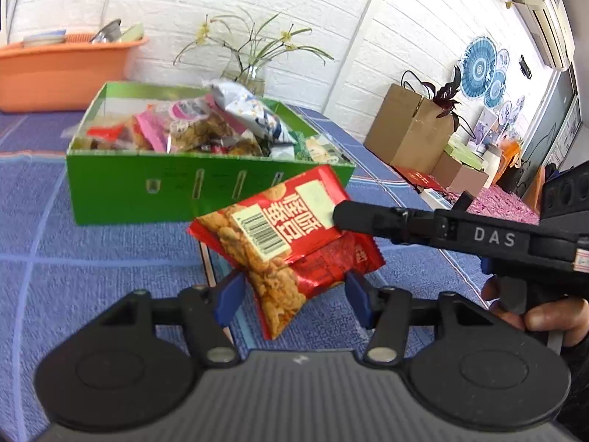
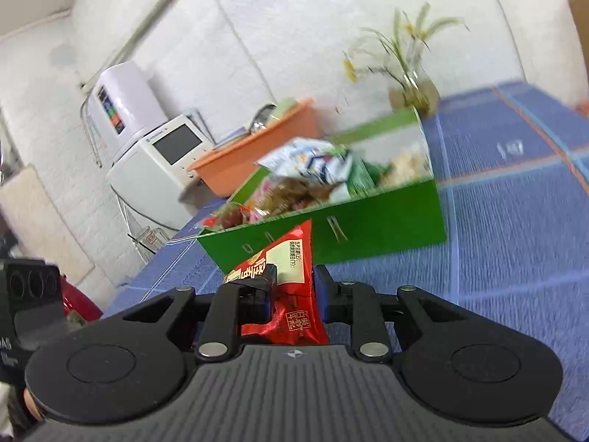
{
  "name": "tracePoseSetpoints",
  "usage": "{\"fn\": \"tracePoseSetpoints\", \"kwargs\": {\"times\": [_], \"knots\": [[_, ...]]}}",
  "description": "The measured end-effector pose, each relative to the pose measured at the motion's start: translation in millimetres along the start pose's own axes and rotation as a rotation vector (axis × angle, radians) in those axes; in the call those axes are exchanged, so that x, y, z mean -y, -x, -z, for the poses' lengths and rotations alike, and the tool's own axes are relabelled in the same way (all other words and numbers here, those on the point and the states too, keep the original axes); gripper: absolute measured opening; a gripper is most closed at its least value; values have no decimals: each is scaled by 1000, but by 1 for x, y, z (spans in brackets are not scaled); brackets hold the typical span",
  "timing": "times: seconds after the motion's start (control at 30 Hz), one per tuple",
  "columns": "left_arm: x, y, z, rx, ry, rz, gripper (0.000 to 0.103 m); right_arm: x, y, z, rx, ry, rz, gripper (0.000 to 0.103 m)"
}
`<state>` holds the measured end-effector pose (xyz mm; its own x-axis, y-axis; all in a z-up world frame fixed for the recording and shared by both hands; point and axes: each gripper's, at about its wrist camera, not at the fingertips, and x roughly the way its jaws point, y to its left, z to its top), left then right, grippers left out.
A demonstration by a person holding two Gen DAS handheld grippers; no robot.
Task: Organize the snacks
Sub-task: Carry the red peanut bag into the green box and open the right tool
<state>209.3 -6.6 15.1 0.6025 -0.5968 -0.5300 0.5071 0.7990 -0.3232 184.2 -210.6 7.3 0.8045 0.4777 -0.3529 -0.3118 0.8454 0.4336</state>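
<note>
A red snack packet [image 1: 279,243] hangs in the air in front of a green box [image 1: 147,191] filled with several snack packets. My right gripper [image 1: 340,217] comes in from the right and is shut on the packet's upper edge. In the right wrist view the packet [image 2: 294,287] sits clamped between the right gripper's pads [image 2: 294,283]. My left gripper [image 1: 294,294] is open, its blue pads [image 1: 230,300] on either side of the packet's lower corner without pinching it. The green box [image 2: 368,224] lies just beyond the packet.
An orange basin [image 1: 55,70] with dishes stands at the back left on the blue cloth-covered table [image 1: 73,258]. A glass vase with a plant [image 1: 250,70] stands behind the box. A brown paper bag [image 1: 408,129] and boxes sit off to the right.
</note>
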Motion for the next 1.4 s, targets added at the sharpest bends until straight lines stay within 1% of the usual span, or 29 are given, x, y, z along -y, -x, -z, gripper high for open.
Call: {"fn": "tracePoseSetpoints", "kwargs": {"times": [0.13, 0.27, 0.4, 0.53, 0.63, 0.67, 0.7, 0.73, 0.8, 0.87, 0.93, 0.97, 1.0, 1.03, 1.07, 1.1, 1.13, 1.17, 1.2, 1.23, 1.27, 1.37, 1.4], "knots": [[4, 7, -9, 24, -30, -22, 57, -7, 0, -7, 34, 48, -2, 40], [6, 19, -17, 63, -75, -55, 57, -13, -4, -16, 51, 50, -26, 40], [2, 31, -30, 123, -102, -127, 57, -23, -23, -29, 70, 24, -56, 40], [-6, 31, -55, 152, -126, -193, 58, -25, -45, -45, 117, -3, -93, 40], [-6, 16, -84, 156, -173, -217, 58, -15, -58, -63, 165, -20, -90, 40], [-8, 6, -94, 141, -192, -224, 60, -10, -62, -67, 168, -22, -77, 40], [-11, -5, -102, 121, -199, -230, 64, -4, -66, -70, 171, -39, -53, 40], [-14, -16, -107, 101, -195, -228, 65, 2, -69, -70, 160, -60, -26, 40], [-21, -38, -108, 53, -163, -198, 65, 14, -74, -65, 143, -89, 7, 40], [-24, -59, -106, 26, -170, -194, 65, 23, -81, -62, 138, -74, 38, 40], [-23, -78, -110, 20, -210, -236, 66, 30, -92, -65, 141, -48, 70, 40], [-22, -86, -115, 29, -237, -264, 72, 32, -97, -68, 143, -46, 91, 40], [-23, -92, -121, 41, -249, -288, 76, 36, -101, -72, 152, -50, 110, 40], [-25, -95, -128, 60, -254, -290, 77, 40, -104, -77, 166, -63, 114, 41], [-26, -95, -134, 84, -248, -291, 77, 43, -104, -81, 176, -90, 117, 47], [-28, -92, -140, 109, -231, -311, 77, 46, -101, -84, 194, -122, 113, 55], [-30, -87, -144, 131, -222, -329, 79, 49, -95, -86, 220, -149, 93, 59], [-31, -80, -145, 159, -216, -341, 81, 49, -89, -88, 243, -155, 78, 76], [-32, -74, -144, 182, -216, -355, 82, 47, -83, -89, 263, -144, 80, 95], [-32, -68, -143, 197, -224, -373, 82, 43, -77, -90, 279, -119, 106, 98], [-31, -64, -142, 207, -231, -400, 85, 38, -73, -91, 289, -87, 138, 99], [-29, -55, -136, 225, -229, -488, 89, 21, -66, -92, 283, 11, 222, 100], [-28, -53, -133, 227, -229, -508, 93, 15, -64, -90, 280, 34, 251, 102]]}}
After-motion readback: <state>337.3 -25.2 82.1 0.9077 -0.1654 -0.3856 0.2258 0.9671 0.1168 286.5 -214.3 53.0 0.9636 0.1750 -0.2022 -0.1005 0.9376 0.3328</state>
